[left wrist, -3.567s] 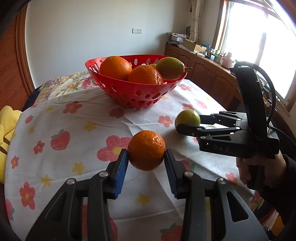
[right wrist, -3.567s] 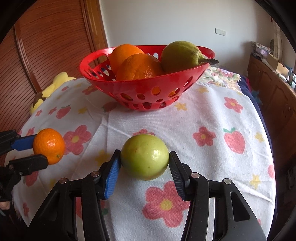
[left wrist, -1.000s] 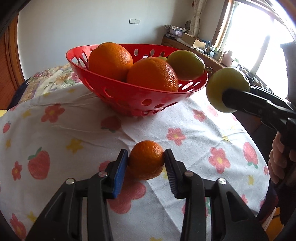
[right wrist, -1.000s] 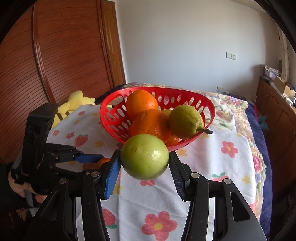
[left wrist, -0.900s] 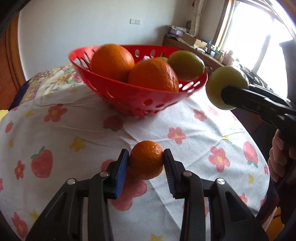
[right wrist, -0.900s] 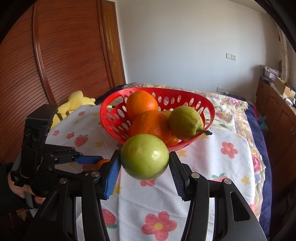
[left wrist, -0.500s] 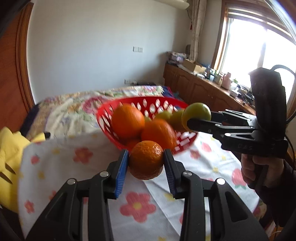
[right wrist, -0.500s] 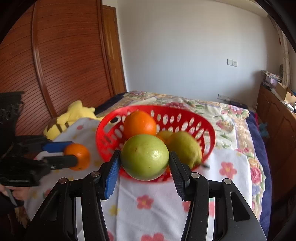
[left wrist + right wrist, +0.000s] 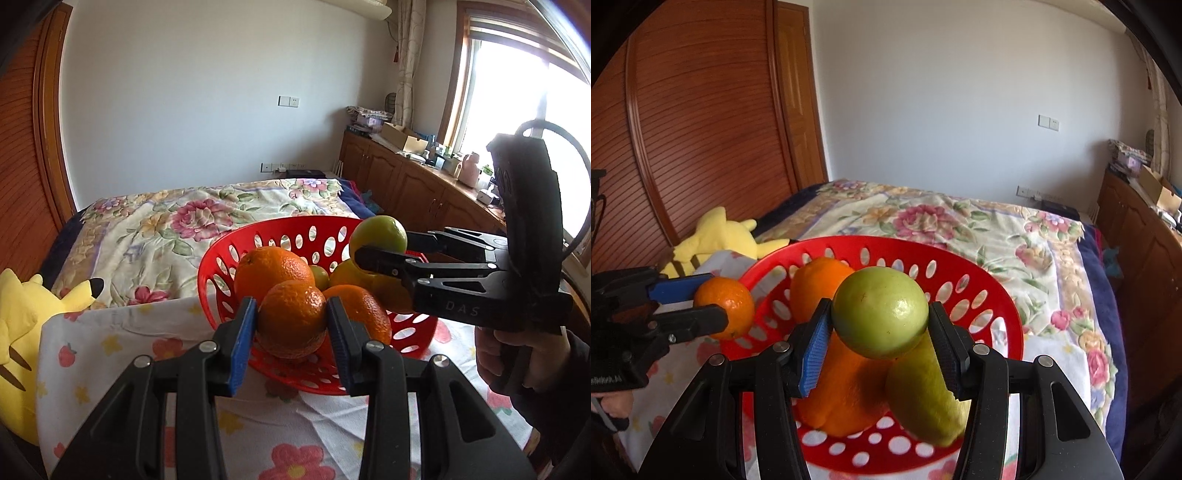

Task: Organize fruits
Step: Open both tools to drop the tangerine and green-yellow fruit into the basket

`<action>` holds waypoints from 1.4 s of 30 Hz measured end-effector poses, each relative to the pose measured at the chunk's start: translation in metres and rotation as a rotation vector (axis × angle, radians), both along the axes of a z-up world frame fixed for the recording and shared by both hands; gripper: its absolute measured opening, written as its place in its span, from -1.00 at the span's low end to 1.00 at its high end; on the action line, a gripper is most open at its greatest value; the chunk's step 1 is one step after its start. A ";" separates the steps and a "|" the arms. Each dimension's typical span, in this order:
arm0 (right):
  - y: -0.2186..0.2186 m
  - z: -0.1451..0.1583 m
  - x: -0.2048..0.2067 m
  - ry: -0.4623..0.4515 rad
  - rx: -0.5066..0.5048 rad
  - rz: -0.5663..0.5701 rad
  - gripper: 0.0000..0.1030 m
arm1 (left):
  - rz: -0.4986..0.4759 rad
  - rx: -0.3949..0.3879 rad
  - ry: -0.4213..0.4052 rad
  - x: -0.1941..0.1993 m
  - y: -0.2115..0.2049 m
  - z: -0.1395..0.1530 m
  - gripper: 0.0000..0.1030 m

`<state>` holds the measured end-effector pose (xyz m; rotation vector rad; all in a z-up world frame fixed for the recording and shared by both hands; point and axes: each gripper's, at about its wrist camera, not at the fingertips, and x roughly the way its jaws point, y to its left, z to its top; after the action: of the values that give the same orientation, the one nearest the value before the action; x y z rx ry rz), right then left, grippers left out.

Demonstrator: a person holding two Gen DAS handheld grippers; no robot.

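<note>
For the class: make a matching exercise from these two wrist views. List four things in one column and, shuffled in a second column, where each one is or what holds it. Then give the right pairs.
Things:
1. small orange
2. round green fruit
3. red basket
4. yellow plush toy

Places:
A. on the flowered tablecloth, holding fruit
B. clamped in the left gripper
C. beside the table, by the wooden doors
D. clamped in the right gripper

Pairs: 1-B, 2-D, 3-A, 4-C

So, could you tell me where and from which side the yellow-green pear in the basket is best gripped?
Grip the pear across its broad body, coming from above: it lies on its side in the red basket, pressed against an orange, so only its upper flank is free. I would hold it gently.
</note>
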<state>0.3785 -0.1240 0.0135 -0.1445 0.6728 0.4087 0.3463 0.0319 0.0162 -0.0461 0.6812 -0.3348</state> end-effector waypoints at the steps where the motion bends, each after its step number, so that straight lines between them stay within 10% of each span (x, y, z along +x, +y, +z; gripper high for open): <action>1: 0.001 -0.002 0.003 0.003 0.000 -0.002 0.03 | 0.002 0.003 0.003 0.001 0.000 -0.002 -0.29; 42: -0.012 -0.001 -0.058 -0.044 0.028 -0.016 0.15 | 0.065 0.122 -0.015 -0.027 -0.018 -0.005 -0.16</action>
<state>0.3200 -0.1361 0.0125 -0.1211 0.6244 0.3983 0.3197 0.0139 0.0112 0.0500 0.6820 -0.2307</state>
